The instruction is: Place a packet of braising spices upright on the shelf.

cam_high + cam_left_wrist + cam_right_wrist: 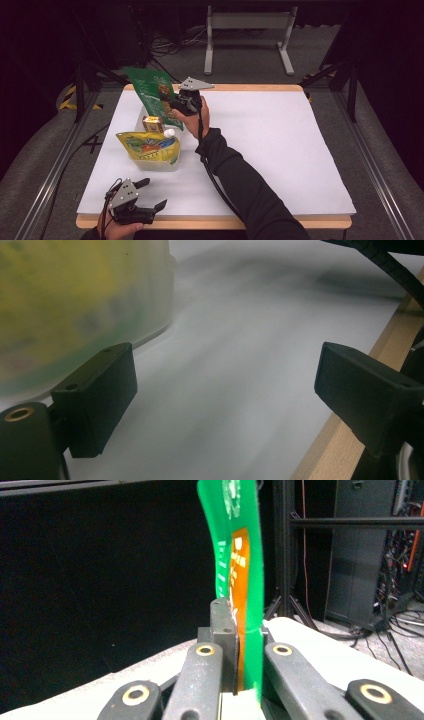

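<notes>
The green pouch (152, 95) is clamped edgewise in the right gripper (239, 645), jaws closed flat on it, above the far end of the clear bin (150, 165). The pouch should be kept upright and lowered behind the yellow pouch (148, 147) and small box (151, 123), clear of the rim. The left gripper (150, 197) is held open and empty near the table edge.

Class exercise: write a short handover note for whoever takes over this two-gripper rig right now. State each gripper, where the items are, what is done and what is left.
Right gripper: shut on the flat green packet, held above the translucent plastic tub.
Left gripper: open, nothing held, near the table's front edge.
Done: yellow spouted pouch and small brown box sit in the tub.
Left: probably lower the packet into the tub and release.
</notes>
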Motion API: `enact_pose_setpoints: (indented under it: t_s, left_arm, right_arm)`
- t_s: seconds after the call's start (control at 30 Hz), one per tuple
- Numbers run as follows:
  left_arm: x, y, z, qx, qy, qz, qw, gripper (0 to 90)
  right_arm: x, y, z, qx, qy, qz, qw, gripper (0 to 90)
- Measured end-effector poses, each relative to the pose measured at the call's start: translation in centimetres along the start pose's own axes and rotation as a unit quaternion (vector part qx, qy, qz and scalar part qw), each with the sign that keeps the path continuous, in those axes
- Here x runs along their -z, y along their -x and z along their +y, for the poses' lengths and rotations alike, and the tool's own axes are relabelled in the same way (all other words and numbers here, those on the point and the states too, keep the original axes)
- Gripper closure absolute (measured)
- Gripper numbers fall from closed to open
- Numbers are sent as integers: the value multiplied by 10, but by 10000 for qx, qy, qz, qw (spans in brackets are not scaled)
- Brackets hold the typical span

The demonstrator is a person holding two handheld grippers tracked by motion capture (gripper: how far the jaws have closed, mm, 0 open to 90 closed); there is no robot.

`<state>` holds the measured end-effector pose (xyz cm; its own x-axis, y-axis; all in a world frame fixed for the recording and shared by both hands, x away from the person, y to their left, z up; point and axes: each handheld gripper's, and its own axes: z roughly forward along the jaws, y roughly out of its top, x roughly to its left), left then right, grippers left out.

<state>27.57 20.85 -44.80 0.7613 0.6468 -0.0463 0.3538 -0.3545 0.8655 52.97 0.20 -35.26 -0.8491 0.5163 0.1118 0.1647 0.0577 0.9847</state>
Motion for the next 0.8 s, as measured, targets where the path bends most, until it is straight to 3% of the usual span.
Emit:
enact_pose_setpoints:
  t_s: [0.17,0.27,0.4,0.8]
  left_arm:
    - [-1,1,0,47,4,-16,10000,107]
    - [-1,1,0,26,12,-30,10000,107]
    - [-1,0,0,35,5,-35,10000,106]
    - [-1,0,1,-51,-41,24,10000,106]
  right_arm:
    - [-1,2,-8,-121,-13,77,9999,888]
    - [-3,1,-14,-24,-124,41,9999,888]
    - [0,2,-18,-101,-110,50,9999,886]
    - [14,-5,-20,336,-354,-58,9988,849]
